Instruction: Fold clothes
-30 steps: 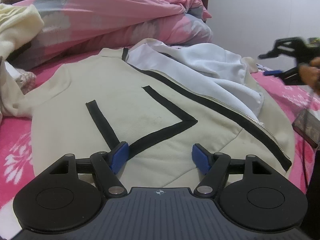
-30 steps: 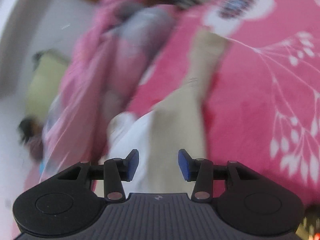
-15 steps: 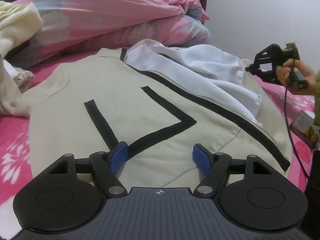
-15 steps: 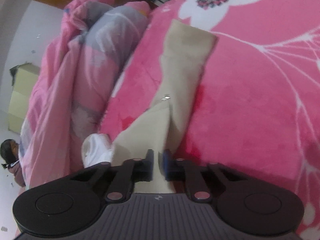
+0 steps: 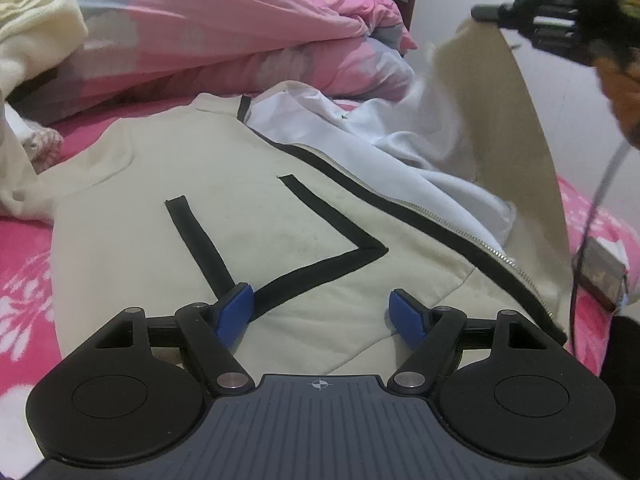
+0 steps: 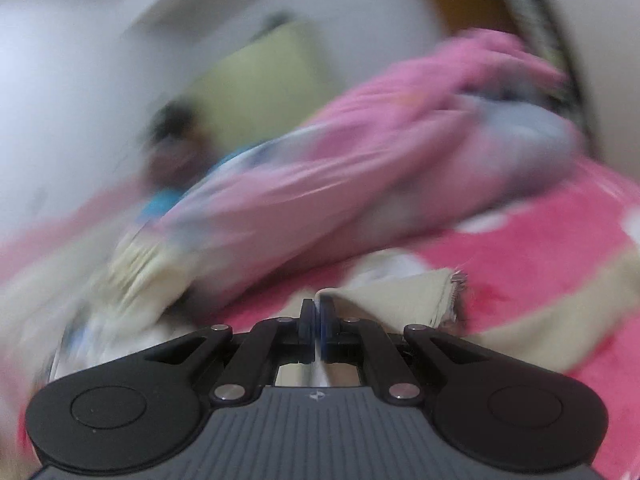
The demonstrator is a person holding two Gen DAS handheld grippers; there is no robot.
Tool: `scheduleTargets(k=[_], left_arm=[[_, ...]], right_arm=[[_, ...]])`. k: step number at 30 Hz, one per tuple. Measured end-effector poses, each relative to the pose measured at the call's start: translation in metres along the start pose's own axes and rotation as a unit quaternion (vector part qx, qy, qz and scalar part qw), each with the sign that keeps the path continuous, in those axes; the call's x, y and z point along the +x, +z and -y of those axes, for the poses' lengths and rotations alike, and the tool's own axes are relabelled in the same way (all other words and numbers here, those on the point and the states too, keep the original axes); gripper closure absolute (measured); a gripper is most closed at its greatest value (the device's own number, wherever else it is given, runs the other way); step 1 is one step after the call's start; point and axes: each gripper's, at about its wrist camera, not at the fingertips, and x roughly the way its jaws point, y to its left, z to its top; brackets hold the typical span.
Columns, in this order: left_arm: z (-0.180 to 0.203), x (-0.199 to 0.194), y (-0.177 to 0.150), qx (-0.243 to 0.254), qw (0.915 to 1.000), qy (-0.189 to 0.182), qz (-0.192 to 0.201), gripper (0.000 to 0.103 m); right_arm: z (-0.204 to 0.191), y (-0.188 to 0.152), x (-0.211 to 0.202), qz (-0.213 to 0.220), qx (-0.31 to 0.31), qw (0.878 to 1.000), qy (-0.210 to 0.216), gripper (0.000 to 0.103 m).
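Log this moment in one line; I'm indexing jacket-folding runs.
phase: sleeve fold | right gripper: shut on sleeve, lifted | left gripper: open above jacket

White wall (image 5: 448, 20) behind pink bed (image 5: 24, 248) (floral).

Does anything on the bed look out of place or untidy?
Yes. The cream jacket lies unzipped, its white lining bunched. One sleeve hangs in the air, pinched by the right tool.

Left hand-held gripper (image 5: 320, 308): low, angled downward, blue pads well apart, nothing pinched between. Right hand-held gripper (image 6: 316, 326): raised high, jaws clamped on a thin cream fabric edge; holding hand (image 5: 618, 80) partly seen behind.
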Motion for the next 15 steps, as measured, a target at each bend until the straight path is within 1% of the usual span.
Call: scheduleTargets(k=[2,4,7,9,11,13,15], left_arm=[[-0.008,-0.004,0.001,-0.028,0.9995,-0.017,0.003,0.028],[-0.021,-0.011,0.003,-0.07,0.9968,-0.037,0.008,0.03],[-0.046,-0.026,0.004,-0.144,0.9873,-0.063,0.021,0.032],[-0.056,-0.035,0.005,-0.169,0.9825,-0.074,0.028,0.034],[-0.06,-0.042,0.006,-0.176,0.9802,-0.083,0.035,0.034],[-0.056,-0.046,0.008,-0.169,0.98,-0.098,0.039,0.034],[-0.047,-0.046,0.01,-0.156,0.9807,-0.112,0.037,0.034]], right_arm=[[-0.043,-0.018,-0.002,-0.036,-0.071,0.996,0.029,0.101],[-0.079,-0.047,-0.003,-0.078,-0.136,0.987,0.045,0.101],[-0.118,-0.092,-0.005,-0.132,-0.211,0.967,0.06,0.101],[-0.137,-0.121,-0.01,-0.161,-0.248,0.953,0.061,0.101],[-0.15,-0.153,-0.012,-0.186,-0.281,0.94,0.05,0.101],[-0.153,-0.177,-0.008,-0.205,-0.302,0.93,0.034,0.101],[-0.151,-0.197,-0.006,-0.215,-0.316,0.924,0.018,0.101]])
